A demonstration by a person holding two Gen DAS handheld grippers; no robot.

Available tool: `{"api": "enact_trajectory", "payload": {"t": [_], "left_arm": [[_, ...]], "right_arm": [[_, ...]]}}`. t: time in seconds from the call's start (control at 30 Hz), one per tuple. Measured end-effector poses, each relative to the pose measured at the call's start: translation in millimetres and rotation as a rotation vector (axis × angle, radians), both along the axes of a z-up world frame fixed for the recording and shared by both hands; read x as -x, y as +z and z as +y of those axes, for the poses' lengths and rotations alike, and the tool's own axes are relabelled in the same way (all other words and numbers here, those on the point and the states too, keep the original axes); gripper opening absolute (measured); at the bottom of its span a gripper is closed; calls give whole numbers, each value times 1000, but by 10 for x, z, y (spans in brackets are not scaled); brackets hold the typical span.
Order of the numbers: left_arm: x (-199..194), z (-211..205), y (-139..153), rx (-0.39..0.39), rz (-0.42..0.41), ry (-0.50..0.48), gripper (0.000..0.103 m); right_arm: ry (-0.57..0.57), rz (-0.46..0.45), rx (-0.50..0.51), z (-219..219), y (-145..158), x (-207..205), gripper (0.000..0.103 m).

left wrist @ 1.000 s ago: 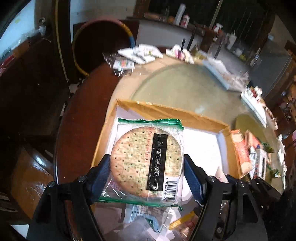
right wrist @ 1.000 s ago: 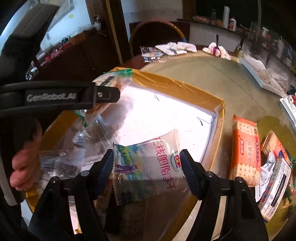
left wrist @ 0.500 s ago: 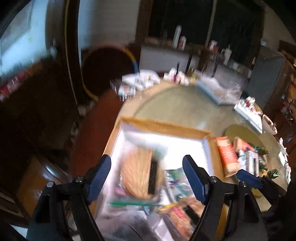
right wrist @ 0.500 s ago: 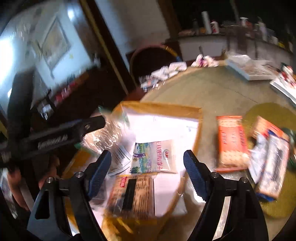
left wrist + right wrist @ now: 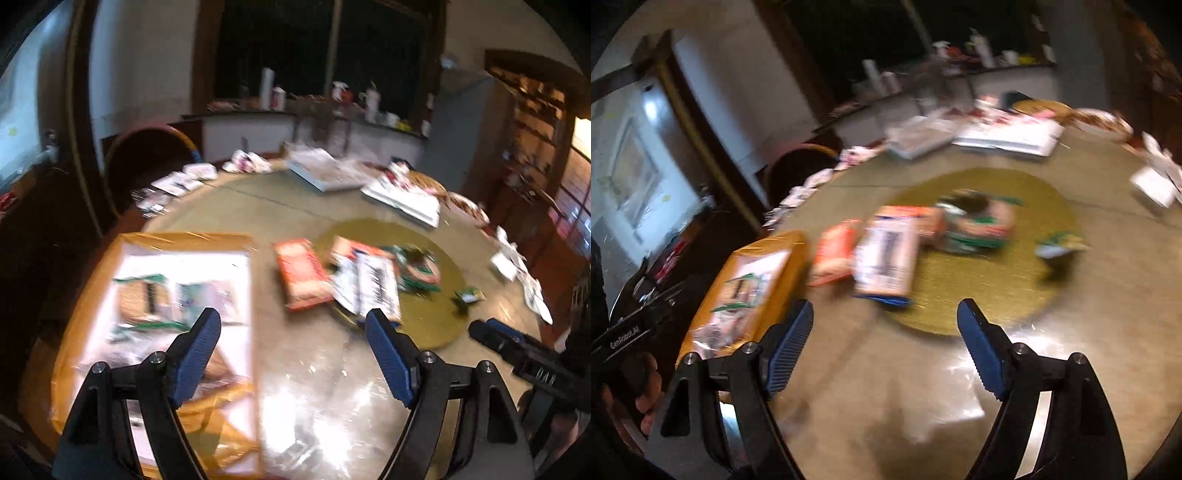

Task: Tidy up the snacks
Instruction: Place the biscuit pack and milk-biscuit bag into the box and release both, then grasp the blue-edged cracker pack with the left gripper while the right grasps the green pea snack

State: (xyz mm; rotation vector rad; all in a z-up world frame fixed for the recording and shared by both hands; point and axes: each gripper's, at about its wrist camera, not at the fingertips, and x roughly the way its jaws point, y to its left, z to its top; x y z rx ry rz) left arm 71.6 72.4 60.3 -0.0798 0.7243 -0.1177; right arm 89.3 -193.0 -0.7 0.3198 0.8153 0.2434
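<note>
Both of my grippers have let go of their packets since a second ago and are swinging away from the box toward the loose snacks. The left gripper (image 5: 293, 334) is now hanging over the bare glass table (image 5: 317, 384) with its blue fingers spread wide and nothing between them. The round cracker packet (image 5: 142, 301) it was carrying is lying in the cardboard box (image 5: 184, 238), which is sitting ahead and to the left of that gripper, its right wall passing just behind the left finger.

The right gripper (image 5: 885, 323) is likewise gaping and empty, pointing at the gold placemat (image 5: 997, 280) straight ahead of it. An orange cracker pack (image 5: 833, 256) is lying ahead and to its left, just beside the box (image 5: 768, 243), with a white striped pack (image 5: 886, 258) overlapping the mat's near-left edge. Green-edged packets (image 5: 975, 225) are piled farther ahead on the mat, and a small green packet (image 5: 1060, 245) is sitting ahead to the right. Motion blur is smearing the labels, so I cannot read them.
</note>
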Motion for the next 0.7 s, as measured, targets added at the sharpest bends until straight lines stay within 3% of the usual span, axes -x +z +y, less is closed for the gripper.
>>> {"api": "enact_trajectory", "payload": {"t": [0.23,0.43,0.53,0.6,0.67,0.7], "left_arm": [[-217,-346,-190,0,77,-71,81],[-308,-476,-331,-20,119,-75,81],[-326,-505,-357,-34,120,-71,81],[-366,-515,-378,-38,129,-67,81],[-402,-517,-397,-32,138,-69,81],[-424,-526,-404,-31,140,-69,81]], "right_arm": [[-118,45,-45,-971,-59,-236,80],[-208,193,-50,-1354,-296,-939,80],[-205,284,-5,-1276,-545,-1259,68],[-217,339,7,-1238,-684,-1341,54],[-214,346,9,-1203,-754,-1338,41],[-213,345,19,-1179,-756,-1300,40]]}}
